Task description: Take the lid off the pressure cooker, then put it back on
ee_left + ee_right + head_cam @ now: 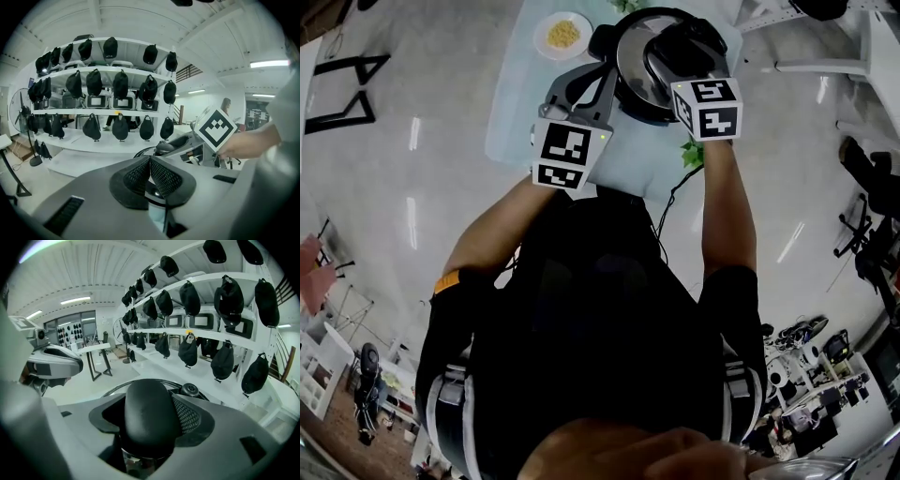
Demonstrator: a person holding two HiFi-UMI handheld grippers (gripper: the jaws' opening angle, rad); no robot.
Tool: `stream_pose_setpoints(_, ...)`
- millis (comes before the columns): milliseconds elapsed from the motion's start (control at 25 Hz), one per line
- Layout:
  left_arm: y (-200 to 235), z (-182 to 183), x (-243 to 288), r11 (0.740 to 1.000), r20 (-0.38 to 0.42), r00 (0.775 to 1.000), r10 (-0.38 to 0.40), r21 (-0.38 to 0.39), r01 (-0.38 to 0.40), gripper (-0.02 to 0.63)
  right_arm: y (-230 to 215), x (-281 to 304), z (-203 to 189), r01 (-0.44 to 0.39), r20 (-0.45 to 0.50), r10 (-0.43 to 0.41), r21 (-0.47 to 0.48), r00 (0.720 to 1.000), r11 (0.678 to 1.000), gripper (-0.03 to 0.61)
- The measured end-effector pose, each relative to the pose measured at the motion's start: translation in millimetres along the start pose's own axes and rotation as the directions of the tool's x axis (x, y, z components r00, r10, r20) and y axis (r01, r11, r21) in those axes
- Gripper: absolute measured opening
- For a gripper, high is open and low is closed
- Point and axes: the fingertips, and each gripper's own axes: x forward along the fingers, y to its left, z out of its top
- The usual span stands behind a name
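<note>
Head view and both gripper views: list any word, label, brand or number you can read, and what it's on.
No readable words or numbers in any view.
Left cube, right cube: black-and-white square patterns only, no letters.
Screens on the shelves: too small and blurred to read.
Lid handle: plain black, no print seen.

Yellow contents [563, 35] (too small) unidentifiable

We see a shiny silver round steel lid [633, 70] with a glossy black handle [147, 404]. Our light grey plastic left gripper [150, 160] and right gripper [150, 420] carry black-and-white square markers [565, 153] and black cross-hatched pads [164, 177]. Yellow grains [563, 35] fill a small round white plate [540, 39].
</note>
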Motion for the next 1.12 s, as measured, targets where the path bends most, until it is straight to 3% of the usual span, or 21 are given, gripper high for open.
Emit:
stream_pose_setpoints(320, 9, 5, -4, 1.000, 0.016, 1.000, -0.026, 0.016, 0.026, 0.011, -7, -5, 8, -0.021, 0.023, 0.021, 0.021, 1.000, 1.000, 0.304)
stream_pose_setpoints(640, 3, 25, -11, 0.998, 0.045, 0.998, -0.048, 0.042, 0.046, 0.011, -8, -37, 40, 0.028, 0.086, -0.027, -0.011, 0.996, 1.000, 0.298)
stream_pose_setpoints(920, 5, 34, -34, 0.997, 0.072, 0.996, -0.057, 0.062, 0.053, 0.011, 20, -65, 45, 0.046, 0.130, -0.047, 0.005, 0.990, 0.999, 0.296)
stream_pose_setpoints(1120, 36, 27, -61, 0.997, 0.078, 0.996, -0.046, 0.064, 0.041, 0.011, 65, -67, 56, 0.047, 0.142, -0.045, -0.007, 0.989, 0.999, 0.296)
